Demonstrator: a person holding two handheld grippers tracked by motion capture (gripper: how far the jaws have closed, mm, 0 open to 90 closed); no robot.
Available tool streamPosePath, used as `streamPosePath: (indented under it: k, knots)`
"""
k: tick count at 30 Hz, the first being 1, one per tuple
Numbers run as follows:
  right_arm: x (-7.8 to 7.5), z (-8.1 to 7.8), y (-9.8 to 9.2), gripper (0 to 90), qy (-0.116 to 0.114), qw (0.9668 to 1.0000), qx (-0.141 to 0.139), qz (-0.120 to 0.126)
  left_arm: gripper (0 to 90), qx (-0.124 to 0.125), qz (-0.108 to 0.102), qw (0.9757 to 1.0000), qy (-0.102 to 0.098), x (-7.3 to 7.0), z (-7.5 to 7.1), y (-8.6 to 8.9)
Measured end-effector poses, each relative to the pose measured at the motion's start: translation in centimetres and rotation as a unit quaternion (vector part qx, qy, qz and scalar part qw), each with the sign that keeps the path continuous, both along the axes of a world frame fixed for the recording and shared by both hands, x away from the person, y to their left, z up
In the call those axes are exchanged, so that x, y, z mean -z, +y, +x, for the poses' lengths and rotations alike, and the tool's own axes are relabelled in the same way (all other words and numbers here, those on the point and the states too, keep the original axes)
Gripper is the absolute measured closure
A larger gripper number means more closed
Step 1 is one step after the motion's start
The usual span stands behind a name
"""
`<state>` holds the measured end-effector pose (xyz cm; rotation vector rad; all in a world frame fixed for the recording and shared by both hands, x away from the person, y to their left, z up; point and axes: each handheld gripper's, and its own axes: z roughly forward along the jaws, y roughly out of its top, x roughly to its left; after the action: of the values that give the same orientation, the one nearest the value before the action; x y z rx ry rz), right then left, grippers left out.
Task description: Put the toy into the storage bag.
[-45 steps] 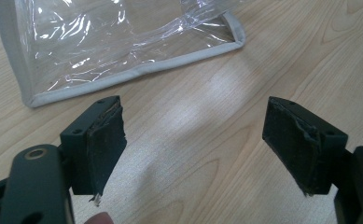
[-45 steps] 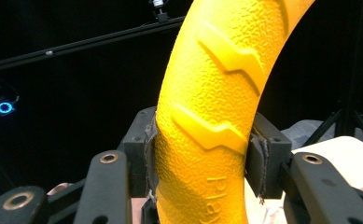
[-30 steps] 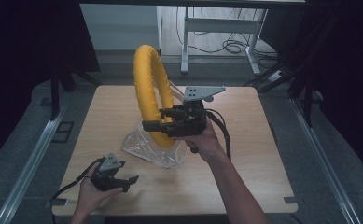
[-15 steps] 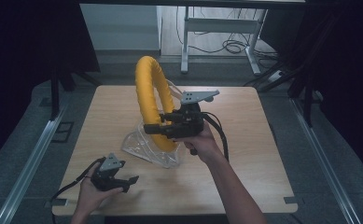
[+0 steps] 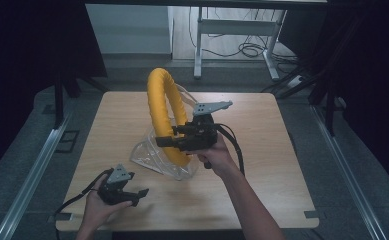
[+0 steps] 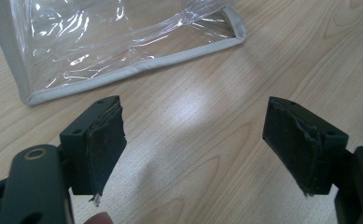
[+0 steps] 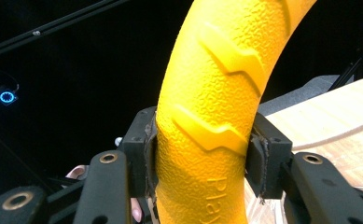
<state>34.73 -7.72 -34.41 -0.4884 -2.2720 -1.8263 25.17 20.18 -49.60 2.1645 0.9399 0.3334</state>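
Note:
A yellow textured ring point(image 5: 163, 112) stands upright over the middle of the wooden table point(image 5: 262, 130). My right gripper point(image 5: 174, 142) is shut on its lower part, and in the right gripper view the jaws press both sides of the yellow ring point(image 7: 216, 126). A clear plastic bag with a grey hem point(image 5: 154, 157) lies under the ring, its upper part partly draped behind it. My left gripper point(image 5: 134, 196) rests low near the table's front left edge, open and holding nothing. In the left gripper view the clear bag point(image 6: 109, 42) lies just beyond the spread jaws.
The table's right half and far left are bare wood. Metal rails point(image 5: 29, 175) run along the floor on both sides. A desk frame with cables point(image 5: 242, 35) stands behind the table. Dark curtains close off both sides.
My right gripper has lifted the yellow ring slightly and shifted a little right. The left gripper has stayed in place.

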Motion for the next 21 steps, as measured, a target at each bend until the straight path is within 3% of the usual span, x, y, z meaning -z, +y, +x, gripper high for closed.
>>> streamPosePath:
  k: [21]
  knots:
    - [3.6,1.6,-0.3,49.4,0.040,0.9989,0.014,-0.022,20.7,0.003,0.005,1.0000,0.001,0.1,0.0,0.0]
